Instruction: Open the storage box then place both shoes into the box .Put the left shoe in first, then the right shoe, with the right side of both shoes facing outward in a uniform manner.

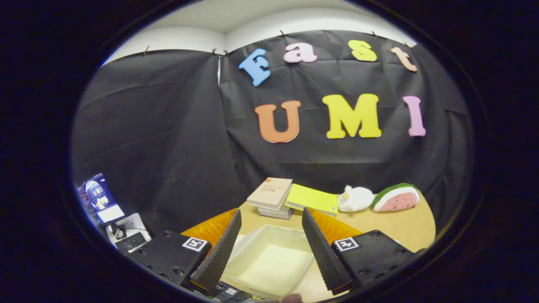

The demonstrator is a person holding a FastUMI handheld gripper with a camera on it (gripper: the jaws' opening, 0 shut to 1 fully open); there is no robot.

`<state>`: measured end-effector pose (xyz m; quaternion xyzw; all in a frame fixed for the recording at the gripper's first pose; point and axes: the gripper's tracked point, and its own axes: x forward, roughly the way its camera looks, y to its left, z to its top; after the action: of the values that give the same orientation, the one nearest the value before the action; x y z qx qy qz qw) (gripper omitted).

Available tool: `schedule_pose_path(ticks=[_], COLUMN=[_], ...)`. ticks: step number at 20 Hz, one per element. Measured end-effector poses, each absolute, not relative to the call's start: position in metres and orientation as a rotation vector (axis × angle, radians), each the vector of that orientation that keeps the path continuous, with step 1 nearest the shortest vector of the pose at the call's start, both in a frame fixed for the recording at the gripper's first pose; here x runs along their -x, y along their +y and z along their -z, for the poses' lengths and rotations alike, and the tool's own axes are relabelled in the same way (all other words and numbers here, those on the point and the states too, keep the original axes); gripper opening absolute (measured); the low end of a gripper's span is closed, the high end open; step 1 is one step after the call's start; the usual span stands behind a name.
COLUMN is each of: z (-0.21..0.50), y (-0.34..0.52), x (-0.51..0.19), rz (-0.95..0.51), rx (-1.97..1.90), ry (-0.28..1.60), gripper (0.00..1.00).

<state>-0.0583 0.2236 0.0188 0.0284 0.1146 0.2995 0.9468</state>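
1. Partly hidden, the translucent whitish plastic storage box sits low between the two fingers of the tongs; its near edge is cut off and its side walls run behind the fingers.
2. Inside the box only a pale bare floor shows.
3. Orange sheeting lies beside the box on both sides, mostly covered by the fingers, so its shape is hard to make out.
4. The tongs stand wide apart, gripping nothing, held above the box.
5. Beyond the box on the tan wooden table lie a stack of beige books, a yellow flat folder, a white plush toy and a watermelon-slice cushion.
6. A small blurred rounded thing at the very near edge cannot be identified.
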Motion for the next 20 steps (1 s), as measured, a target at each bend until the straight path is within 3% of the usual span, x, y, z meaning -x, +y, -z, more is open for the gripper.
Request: schedule_pose_path(ticks=[6,10,20], z=[0.025,0.081,0.249], y=[0.099,0.049,0.041], x=[0.034,0.016,-0.038], rz=[-0.347,-0.251,-0.282], rx=[-0.053,0.0,0.011], ry=[0.295,0.374,0.71], gripper=[0.94,0.95,0.95])
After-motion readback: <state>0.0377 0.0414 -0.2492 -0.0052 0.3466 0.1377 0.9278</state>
